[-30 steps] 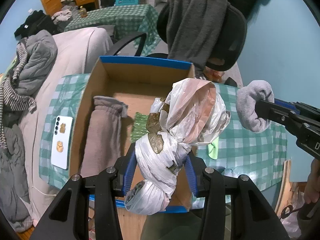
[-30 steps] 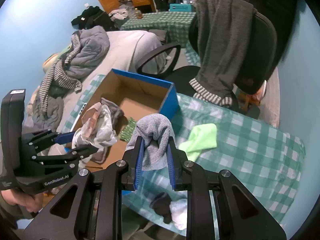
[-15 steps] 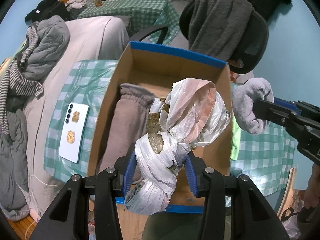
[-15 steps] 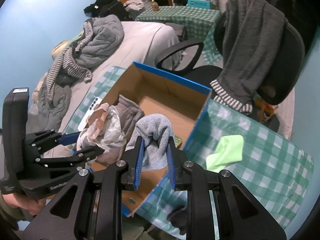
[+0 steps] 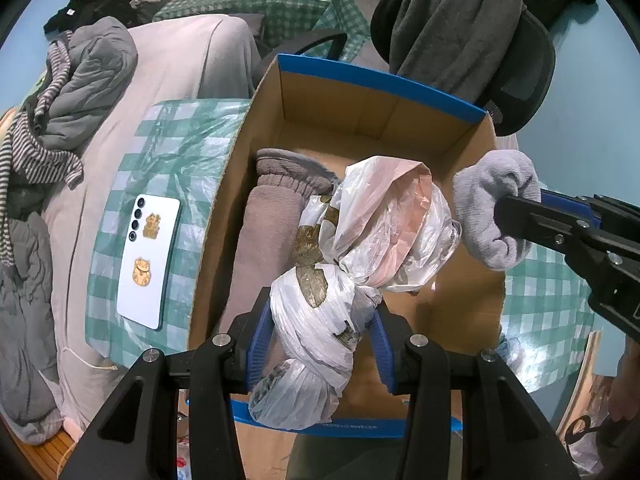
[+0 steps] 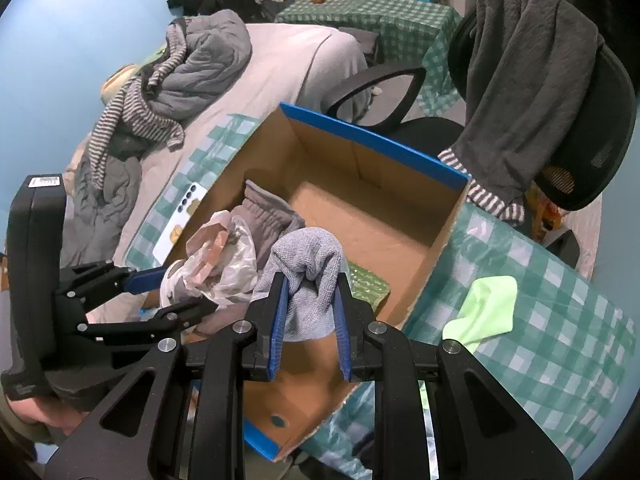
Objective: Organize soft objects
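Left gripper [image 5: 318, 338] has its fingers [image 5: 256, 344] clamped around the knotted waist of a plastic bag bundle [image 5: 360, 264], hanging right over the cardboard box [image 5: 380, 84], probably so it drops beside the folded brownish fleece [image 5: 264, 236] just left of those fingers. Right gripper [image 6: 308, 312] has its fingers pinched narrow on a grey sock [image 6: 308, 264], also above the box's open floor. A lime cloth [image 6: 486, 312] waits on the checked worktop [image 6: 560, 340], off to their right.
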Motion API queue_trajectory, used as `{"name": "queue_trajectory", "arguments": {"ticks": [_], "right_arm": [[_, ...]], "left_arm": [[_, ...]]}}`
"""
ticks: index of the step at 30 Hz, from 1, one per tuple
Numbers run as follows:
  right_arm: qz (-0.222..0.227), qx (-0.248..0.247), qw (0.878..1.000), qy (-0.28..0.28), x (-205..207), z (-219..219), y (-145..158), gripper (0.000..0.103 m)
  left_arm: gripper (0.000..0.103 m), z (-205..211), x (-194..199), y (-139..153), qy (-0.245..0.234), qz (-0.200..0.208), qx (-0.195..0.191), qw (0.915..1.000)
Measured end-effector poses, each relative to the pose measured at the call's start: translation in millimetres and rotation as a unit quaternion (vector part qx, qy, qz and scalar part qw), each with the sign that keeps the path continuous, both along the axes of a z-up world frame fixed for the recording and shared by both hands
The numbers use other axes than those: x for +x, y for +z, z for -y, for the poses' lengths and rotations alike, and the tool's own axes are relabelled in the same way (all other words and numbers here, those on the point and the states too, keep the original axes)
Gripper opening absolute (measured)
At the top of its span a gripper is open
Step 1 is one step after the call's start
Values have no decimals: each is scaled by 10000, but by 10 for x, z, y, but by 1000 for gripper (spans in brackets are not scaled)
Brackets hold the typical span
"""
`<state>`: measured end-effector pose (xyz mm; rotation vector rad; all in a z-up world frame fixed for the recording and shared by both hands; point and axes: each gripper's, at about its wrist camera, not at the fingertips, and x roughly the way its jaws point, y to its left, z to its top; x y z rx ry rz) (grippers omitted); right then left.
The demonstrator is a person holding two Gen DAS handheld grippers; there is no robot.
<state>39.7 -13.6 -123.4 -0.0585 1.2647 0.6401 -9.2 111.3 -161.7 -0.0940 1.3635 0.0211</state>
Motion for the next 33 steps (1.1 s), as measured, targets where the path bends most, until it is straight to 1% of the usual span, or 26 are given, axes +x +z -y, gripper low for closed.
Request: {"name": "queue_trajectory", "arguments": {"ticks": [5,7,8,10,13,15,16,17,18,20,28,33], "right_arm": [[-48,-54,10000,-17,19,-64,-49,21],[-70,-57,10000,-4,26,-81,-62,23],[-72,-67,10000,-1,31,-80,-66,24],[-107,-69,9999,10,33,-90,-69,28],[-118,-125,9998,34,31,-116,-75,30],[-118,-141,9998,53,29,-132,-69,35],[-90,-154,9998,35,24,-132,-57,39],[-71,-156,9998,29,33,-128,-51,42],[-40,-165,9999,32,28,-127,-36,43],[-13,-183,9998,34,27,-120,-14,48],[143,-220,9997,-9,1,-45,130,55],[213,-210,9995,-63,-27,40,206,56]], "left_arm": [[46,-9,39,-25,-39,-32,16,10000],[46,-8,45,-28,-38,-47,5,10000],[48,-10,52,-33,-40,-74,-8,10000],[50,-12,62,-37,-42,-94,-32,9999],[55,-7,70,-35,-58,-113,-5,9999],[57,-7,63,-21,-59,-88,9,9999],[59,-7,60,-11,-52,-79,19,10000],[63,-12,54,4,-38,-63,36,10000],[64,-12,46,24,-24,-29,46,10000],[64,-15,34,56,1,8,40,10000],[64,10,-11,197,34,116,-17,9999],[64,72,-36,276,-2,192,-57,9998]]}}
